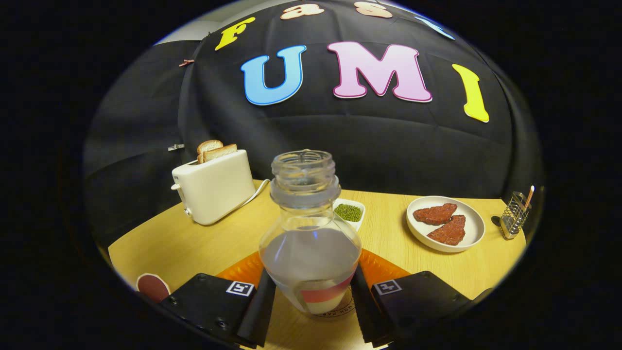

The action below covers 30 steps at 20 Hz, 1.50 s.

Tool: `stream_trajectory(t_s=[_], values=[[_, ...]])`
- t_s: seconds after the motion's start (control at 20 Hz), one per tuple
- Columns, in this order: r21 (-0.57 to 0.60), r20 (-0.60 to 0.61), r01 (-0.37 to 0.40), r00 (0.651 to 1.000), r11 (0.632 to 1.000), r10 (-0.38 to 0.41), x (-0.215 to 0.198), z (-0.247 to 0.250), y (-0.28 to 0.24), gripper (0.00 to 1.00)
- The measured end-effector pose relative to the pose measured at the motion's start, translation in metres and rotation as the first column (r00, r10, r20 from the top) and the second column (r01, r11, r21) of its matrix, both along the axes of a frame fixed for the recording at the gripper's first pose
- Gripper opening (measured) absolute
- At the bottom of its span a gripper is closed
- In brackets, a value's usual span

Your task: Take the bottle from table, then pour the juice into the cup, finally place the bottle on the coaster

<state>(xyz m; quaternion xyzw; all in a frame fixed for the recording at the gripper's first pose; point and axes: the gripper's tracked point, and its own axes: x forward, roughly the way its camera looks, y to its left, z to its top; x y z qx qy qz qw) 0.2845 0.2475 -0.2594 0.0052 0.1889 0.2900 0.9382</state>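
A clear bottle (pixel 311 243) with no cap stands upright between my fingers, about half full of a pale, cloudy liquid, with a red and white label low on it. Its base rests on a round pale coaster (pixel 340 310) on the wooden table (pixel 194 243). My gripper (pixel 312 284) is shut on the bottle, and both black fingers (pixel 265 299) press on its lower sides. An orange ribbed item (pixel 243 270) lies just behind the bottle, mostly hidden by it. A dark red round item (pixel 152 287) sits at the table's near left edge.
A white toaster (pixel 214 189) with two bread slices stands at the back left, its cord trailing right. Beyond the bottle is a small white dish of green beans (pixel 349 212). A white plate (pixel 446 223) with two red-brown patties and a wire holder (pixel 514 215) sit to the right.
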Motion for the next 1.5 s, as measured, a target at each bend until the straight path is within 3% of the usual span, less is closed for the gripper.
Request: stream_trajectory(t_s=[0.4, 0.65, 0.8, 1.2, 1.5], values=[[-0.041, 0.035, 0.013, 0.999, 0.999, -0.012, 0.001, 0.003, -0.007, 0.76], [-0.047, -0.018, 0.018, 1.0, 0.999, -0.019, -0.001, -0.007, -0.012, 0.79], [-0.055, -0.033, 0.027, 0.999, 0.998, -0.029, -0.004, -0.006, -0.017, 0.99], [-0.103, -0.116, 0.015, 0.993, 0.995, -0.027, -0.056, -0.007, -0.031, 0.99], [-0.135, -0.135, 0.033, 0.989, 0.99, -0.051, -0.109, 0.029, -0.052, 0.99]])
